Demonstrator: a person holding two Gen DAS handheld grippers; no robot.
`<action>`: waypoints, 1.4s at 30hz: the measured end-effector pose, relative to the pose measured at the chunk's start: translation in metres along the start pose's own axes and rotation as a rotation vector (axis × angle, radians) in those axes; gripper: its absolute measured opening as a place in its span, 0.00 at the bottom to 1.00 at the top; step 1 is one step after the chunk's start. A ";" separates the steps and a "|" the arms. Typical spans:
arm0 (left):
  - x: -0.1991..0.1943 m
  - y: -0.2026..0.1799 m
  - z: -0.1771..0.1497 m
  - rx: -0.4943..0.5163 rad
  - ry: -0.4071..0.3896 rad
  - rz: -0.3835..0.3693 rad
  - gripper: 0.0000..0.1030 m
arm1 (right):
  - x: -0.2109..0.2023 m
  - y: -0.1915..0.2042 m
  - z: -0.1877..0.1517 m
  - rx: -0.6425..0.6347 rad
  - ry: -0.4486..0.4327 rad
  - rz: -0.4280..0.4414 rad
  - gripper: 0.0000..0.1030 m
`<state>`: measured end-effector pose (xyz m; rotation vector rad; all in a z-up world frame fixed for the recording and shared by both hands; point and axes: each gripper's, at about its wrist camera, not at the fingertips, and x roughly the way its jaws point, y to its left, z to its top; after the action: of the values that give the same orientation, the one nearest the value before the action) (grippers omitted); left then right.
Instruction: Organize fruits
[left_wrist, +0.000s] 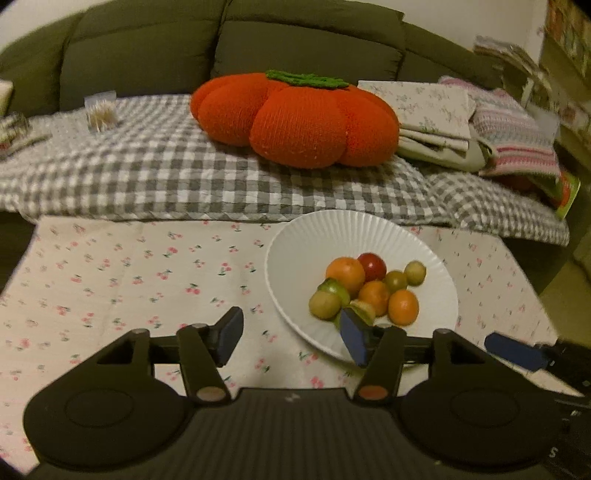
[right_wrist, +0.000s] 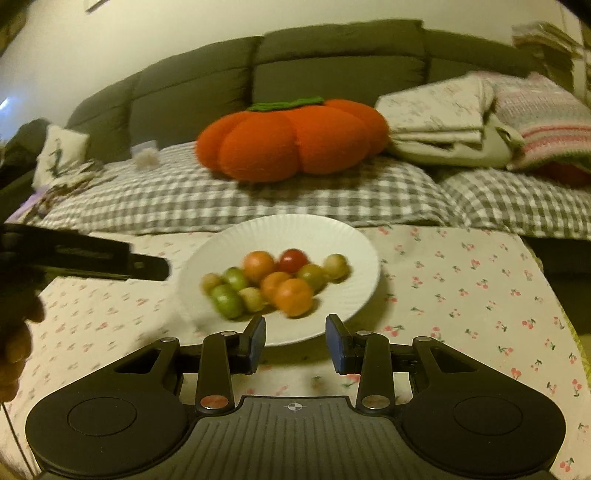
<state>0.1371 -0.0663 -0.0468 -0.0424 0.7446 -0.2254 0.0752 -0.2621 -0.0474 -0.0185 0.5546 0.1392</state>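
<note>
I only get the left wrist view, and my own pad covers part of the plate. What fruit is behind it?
Observer: The right wrist view shows two green fruits side by side at the left end of the pile on the plate.
Operator: Is the right gripper carrying anything?
Observer: No. The right gripper is by the plate's near rim, jaws apart, with nothing between them.

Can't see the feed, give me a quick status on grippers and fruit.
Left gripper open, empty. Right gripper open, empty. Fruit piled on plate, none on the cloth. Nothing in the way.
</note>
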 end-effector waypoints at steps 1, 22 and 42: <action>-0.005 -0.002 -0.002 0.016 -0.001 0.009 0.56 | -0.004 0.006 0.000 -0.018 -0.006 0.005 0.34; -0.128 -0.002 -0.055 0.093 -0.050 0.119 0.82 | -0.090 0.057 -0.004 0.025 0.010 -0.069 0.83; -0.163 -0.009 -0.068 0.079 -0.135 0.155 0.99 | -0.124 0.047 -0.006 0.089 0.047 -0.138 1.00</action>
<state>-0.0272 -0.0368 0.0127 0.0744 0.6009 -0.1026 -0.0381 -0.2316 0.0140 0.0262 0.6045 -0.0205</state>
